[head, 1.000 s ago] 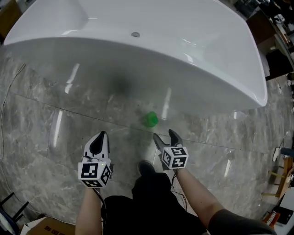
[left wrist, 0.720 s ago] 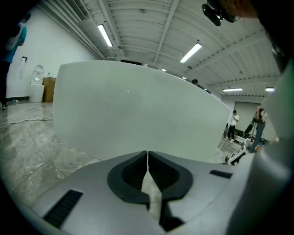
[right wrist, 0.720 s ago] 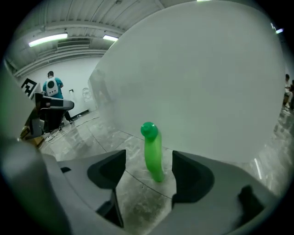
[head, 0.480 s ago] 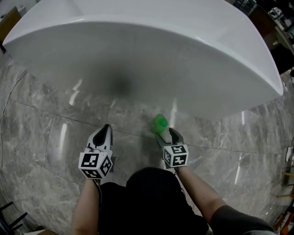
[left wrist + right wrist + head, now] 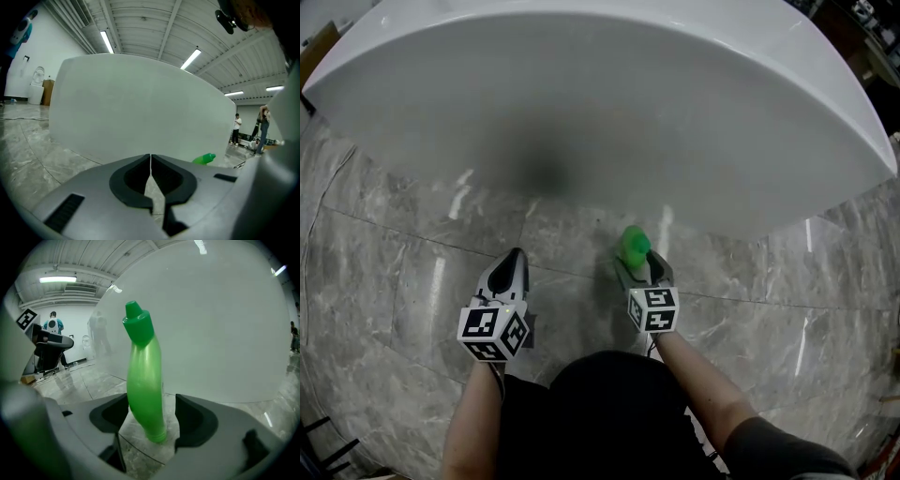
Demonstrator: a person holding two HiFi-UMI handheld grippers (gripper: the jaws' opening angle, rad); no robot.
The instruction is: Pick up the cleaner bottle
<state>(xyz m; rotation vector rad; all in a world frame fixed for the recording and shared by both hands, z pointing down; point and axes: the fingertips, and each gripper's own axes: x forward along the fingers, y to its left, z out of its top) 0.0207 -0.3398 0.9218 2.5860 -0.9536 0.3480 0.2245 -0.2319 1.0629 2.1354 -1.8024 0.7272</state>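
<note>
We see the cleaner bottle (image 5: pixel 144 385) standing on the marble floor (image 5: pixel 394 272), close beside the white bathtub (image 5: pixel 600 94). It looks like light, smooth plastic that may slip or dent, so we judge the lower body the best place to hold. The right gripper (image 5: pixel 641 269) has its jaws apart with the bottle between them, not clamped. The left gripper (image 5: pixel 510 267) has its jaws closed together, empty. Only the bathtub crowds it from behind.

Holds right gripper (image 5: pixel 152 402) jaws apart around an upright green cleaner bottle (image 5: pixel 143 380), closer to the left jaw. Stands on grey marble floor (image 5: pixel 140 460), white bathtub (image 5: pixel 220 333) behind.
</note>
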